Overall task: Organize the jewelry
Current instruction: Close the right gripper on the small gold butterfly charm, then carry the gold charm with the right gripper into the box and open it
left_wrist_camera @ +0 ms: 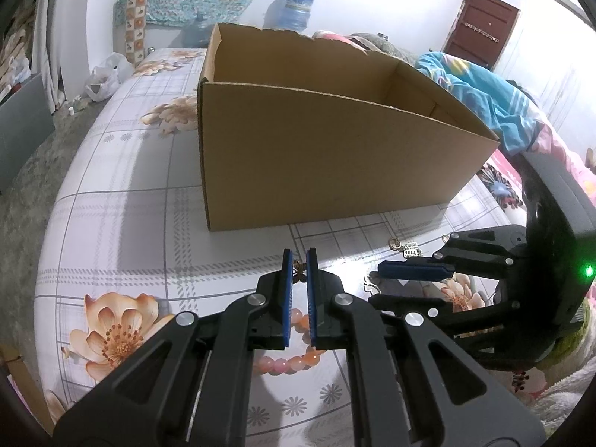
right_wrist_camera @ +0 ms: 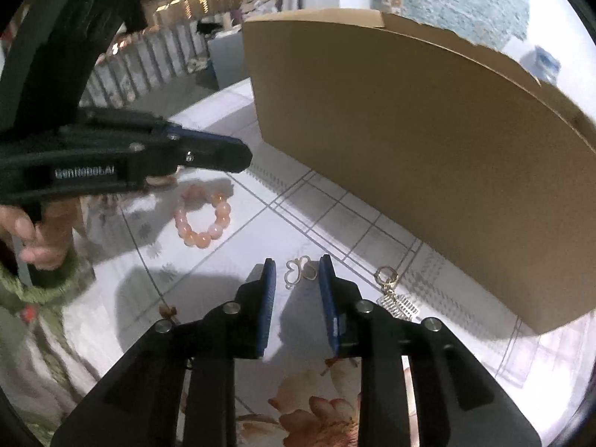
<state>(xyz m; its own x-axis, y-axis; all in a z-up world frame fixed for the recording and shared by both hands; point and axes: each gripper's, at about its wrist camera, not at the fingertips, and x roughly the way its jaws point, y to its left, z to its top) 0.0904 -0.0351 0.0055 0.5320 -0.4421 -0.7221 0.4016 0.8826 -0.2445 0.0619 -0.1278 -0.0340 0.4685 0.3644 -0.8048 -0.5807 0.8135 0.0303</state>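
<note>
My left gripper [left_wrist_camera: 299,257] is shut on a small brown-gold butterfly charm [left_wrist_camera: 298,272], held just above the bed sheet; below it lies a pink bead bracelet [left_wrist_camera: 294,357]. In the right wrist view the bracelet [right_wrist_camera: 203,219] rests on the sheet under the left gripper [right_wrist_camera: 238,156]. My right gripper [right_wrist_camera: 297,273] stands open, with a pale butterfly-shaped piece [right_wrist_camera: 298,272] lying on the sheet between its tips, untouched by the pads. A gold earring with a comb-like pendant [right_wrist_camera: 395,294] lies just to its right. From the left wrist view, the right gripper [left_wrist_camera: 374,284] reaches in from the right.
An open cardboard box [left_wrist_camera: 335,156] stands on the floral sheet just beyond both grippers; its near wall [right_wrist_camera: 409,149] fills the right wrist view. A hand in a green sleeve [right_wrist_camera: 41,238] holds the left gripper. Blankets [left_wrist_camera: 480,100] are piled at the right, with water jugs behind.
</note>
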